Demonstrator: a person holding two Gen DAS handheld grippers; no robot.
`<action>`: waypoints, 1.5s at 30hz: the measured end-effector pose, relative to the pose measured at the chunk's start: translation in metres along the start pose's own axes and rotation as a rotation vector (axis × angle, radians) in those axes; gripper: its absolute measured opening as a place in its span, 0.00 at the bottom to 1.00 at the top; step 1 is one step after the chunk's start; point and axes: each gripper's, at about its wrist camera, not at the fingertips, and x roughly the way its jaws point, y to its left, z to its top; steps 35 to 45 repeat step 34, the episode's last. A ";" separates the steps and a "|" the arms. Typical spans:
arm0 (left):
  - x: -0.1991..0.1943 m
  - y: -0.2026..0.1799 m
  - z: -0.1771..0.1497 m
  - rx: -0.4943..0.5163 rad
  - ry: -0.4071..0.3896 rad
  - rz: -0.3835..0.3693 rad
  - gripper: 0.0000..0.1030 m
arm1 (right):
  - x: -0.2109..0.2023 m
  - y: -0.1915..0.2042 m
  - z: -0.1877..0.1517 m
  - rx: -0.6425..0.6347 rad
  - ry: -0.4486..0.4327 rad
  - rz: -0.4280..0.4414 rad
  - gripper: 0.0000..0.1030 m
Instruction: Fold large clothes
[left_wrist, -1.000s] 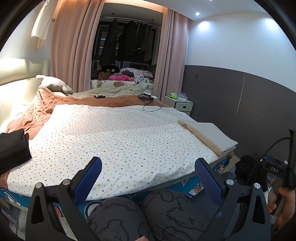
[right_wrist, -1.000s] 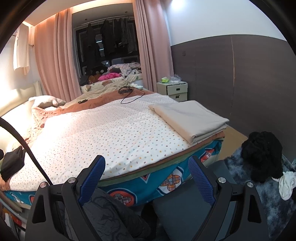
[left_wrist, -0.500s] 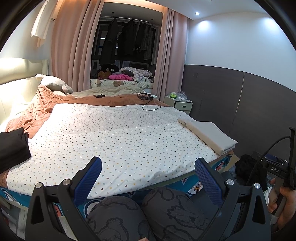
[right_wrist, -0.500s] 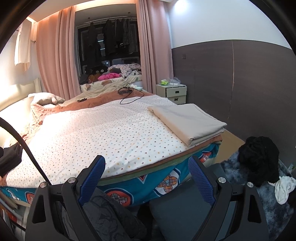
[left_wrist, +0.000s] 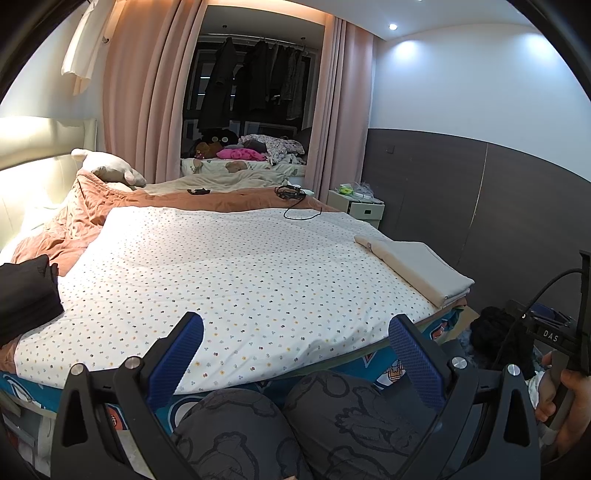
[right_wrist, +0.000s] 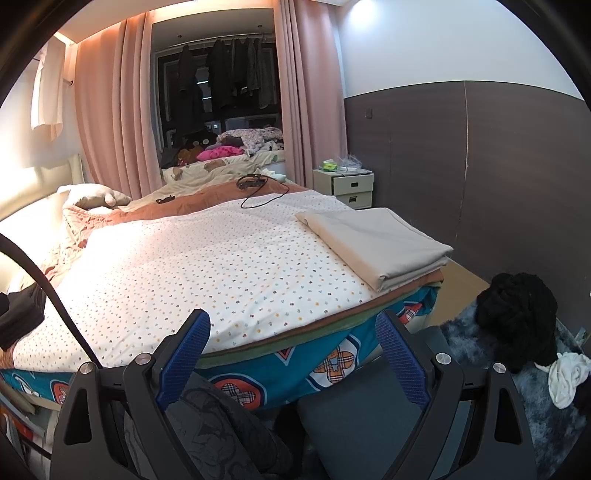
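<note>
A folded beige cloth (left_wrist: 417, 267) (right_wrist: 373, 243) lies at the right corner of the bed. A folded black garment (left_wrist: 26, 291) (right_wrist: 20, 314) lies at the bed's left edge. A heap of black clothing (right_wrist: 517, 317) (left_wrist: 495, 332) sits on the floor to the right, with a white garment (right_wrist: 567, 376) beside it. My left gripper (left_wrist: 295, 354) is open and empty, held before the bed's near edge above the person's knees. My right gripper (right_wrist: 291, 354) is open and empty, also before the near edge.
The bed carries a white dotted sheet (left_wrist: 229, 273) (right_wrist: 207, 266) and a rumpled orange quilt (left_wrist: 85, 210). A black cable (left_wrist: 299, 206) lies at the far side. A white nightstand (right_wrist: 347, 184) stands by the dark wall panel. A blue-grey rug (right_wrist: 535, 413) covers the floor at right.
Both views have tilted up a little, so the bed sits slightly lower in frame. Both grippers stay open and empty.
</note>
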 end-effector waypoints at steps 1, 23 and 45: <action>0.000 0.000 0.000 0.000 -0.001 0.001 1.00 | 0.000 -0.001 0.000 -0.001 0.000 0.001 0.88; -0.015 -0.002 -0.003 0.013 -0.039 -0.016 1.00 | -0.007 -0.007 -0.004 -0.022 -0.014 0.014 0.88; -0.035 -0.004 -0.005 0.017 -0.067 -0.006 1.00 | -0.011 -0.013 -0.006 -0.026 -0.018 0.020 0.88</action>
